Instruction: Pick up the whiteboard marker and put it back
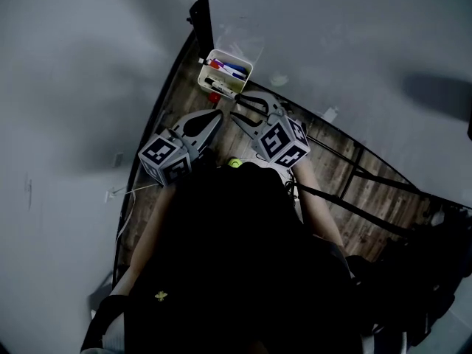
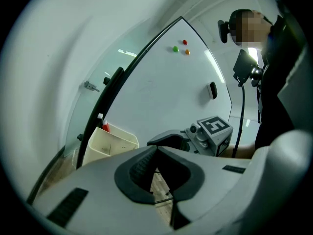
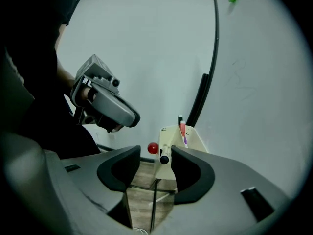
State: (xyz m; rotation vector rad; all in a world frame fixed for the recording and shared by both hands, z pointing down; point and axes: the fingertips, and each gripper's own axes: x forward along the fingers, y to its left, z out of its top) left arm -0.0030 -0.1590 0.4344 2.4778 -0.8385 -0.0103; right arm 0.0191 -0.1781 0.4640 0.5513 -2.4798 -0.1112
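Note:
A white box [image 1: 241, 68] stands against the whiteboard and holds several markers. A white marker with a dark end [image 1: 221, 88] rests at the box's near edge. In the right gripper view this marker [image 3: 165, 154] points at me from the box [image 3: 193, 140], close to the right pad and free of both pads. My right gripper [image 1: 237, 107] [image 3: 155, 153] is open just in front of the box. The left gripper [image 1: 219, 115] [image 2: 156, 151] hangs beside it with its tips together and nothing between them.
A black frame bar [image 1: 203, 13] rises behind the box. The whiteboard [image 2: 161, 82] carries small magnets [image 2: 175, 48] and a black eraser [image 2: 212, 90]. A red ball [image 3: 153, 148] sits low by the box. A wooden floor [image 1: 346, 175] lies below, and a person stands at the right.

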